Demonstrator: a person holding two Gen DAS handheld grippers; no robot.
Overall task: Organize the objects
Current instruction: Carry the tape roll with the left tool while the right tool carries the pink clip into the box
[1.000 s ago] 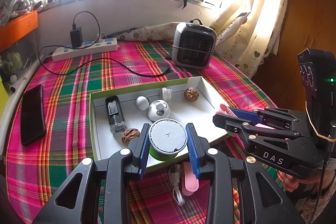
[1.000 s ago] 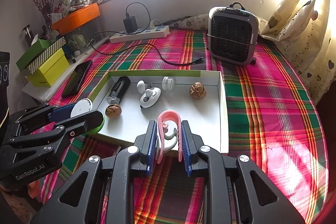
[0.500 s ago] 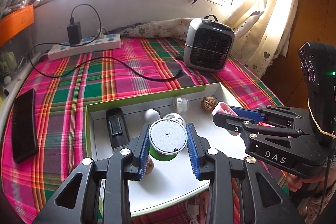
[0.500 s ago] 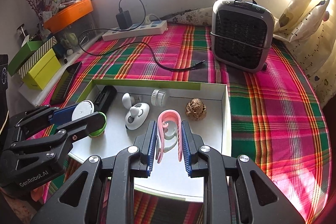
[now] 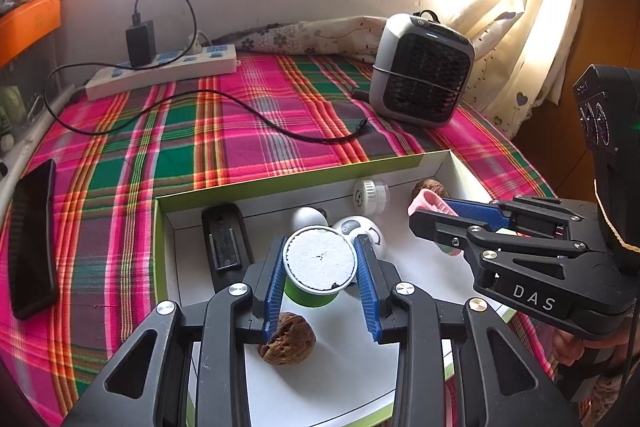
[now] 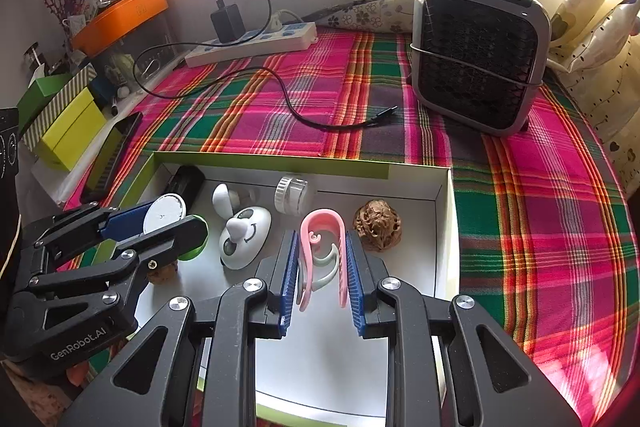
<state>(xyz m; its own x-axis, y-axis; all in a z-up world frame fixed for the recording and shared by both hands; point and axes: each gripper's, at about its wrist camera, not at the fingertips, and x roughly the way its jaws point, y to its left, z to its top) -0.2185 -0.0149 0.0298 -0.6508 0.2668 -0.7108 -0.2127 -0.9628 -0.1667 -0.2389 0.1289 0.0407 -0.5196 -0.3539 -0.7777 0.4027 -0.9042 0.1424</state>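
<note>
Above the white tray [image 5: 400, 171], in the left wrist view, the left gripper [image 5: 320, 281] is clamped on a green cup [image 5: 318, 267], over a walnut [image 5: 288, 343]. From the right wrist view, the right gripper [image 6: 322, 277] pinches a pink hook [image 6: 322, 239] above the same tray, near another walnut [image 6: 378, 225].

On the table we find a shallow box [image 6: 440, 195] near the front edge. In it, along the far wall from left to right: a remote [image 5: 224, 243], a small fan [image 6: 240, 235], a capped jar [image 6: 292, 195] and a walnut [image 6: 378, 227]; a second walnut [image 5: 288, 343] lies nearer. Behind the box a cable [image 6: 280, 95] runs to a power strip [image 6: 256, 43]; a heater [image 6: 480, 55] stands behind and to the right; a phone [image 5: 32, 239] lies left.
</note>
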